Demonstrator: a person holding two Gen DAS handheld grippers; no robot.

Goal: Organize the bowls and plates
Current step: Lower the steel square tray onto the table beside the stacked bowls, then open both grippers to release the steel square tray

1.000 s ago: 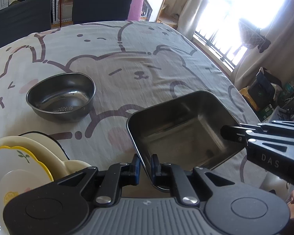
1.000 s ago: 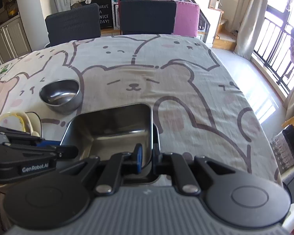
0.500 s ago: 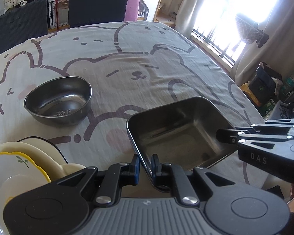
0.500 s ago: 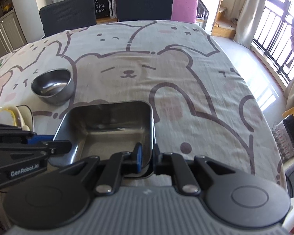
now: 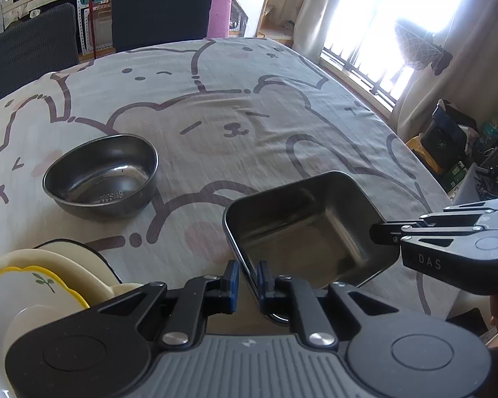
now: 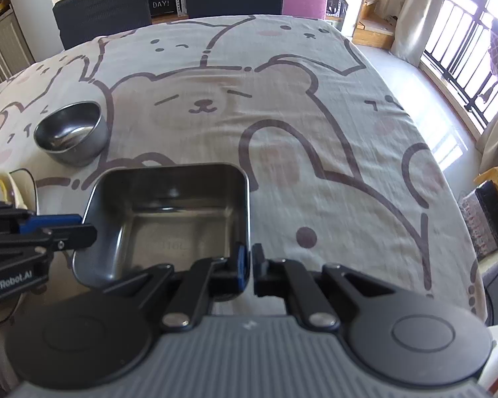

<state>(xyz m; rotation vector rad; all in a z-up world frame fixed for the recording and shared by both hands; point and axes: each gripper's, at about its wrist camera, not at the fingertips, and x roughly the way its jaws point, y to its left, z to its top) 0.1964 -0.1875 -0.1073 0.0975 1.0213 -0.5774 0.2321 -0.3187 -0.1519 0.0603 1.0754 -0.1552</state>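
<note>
Nearest the left wrist camera, the left gripper (image 5: 247, 280) has its jaws closed down to a narrow gap on the near rim of the square steel tray (image 5: 302, 229), the thin wall pinched between the blue pads. From the right, the right gripper (image 6: 250, 267) has its jaws nearly together on the tray's (image 6: 169, 212) near right corner, its wall caught between the pads. So both grippers have the tray, one on each side, over the bear-print cloth on the worktop (image 5: 235, 106). Low on the left, a stack of cream plates (image 5: 33, 285) with a yellow-edged one on top sits just beside the left gripper. Farther out on the left, the round steel bowl (image 5: 101, 174) stands upright and apart from the tray. Beyond the worktop, dark chairs (image 6: 106, 8) line the far edge.
</note>
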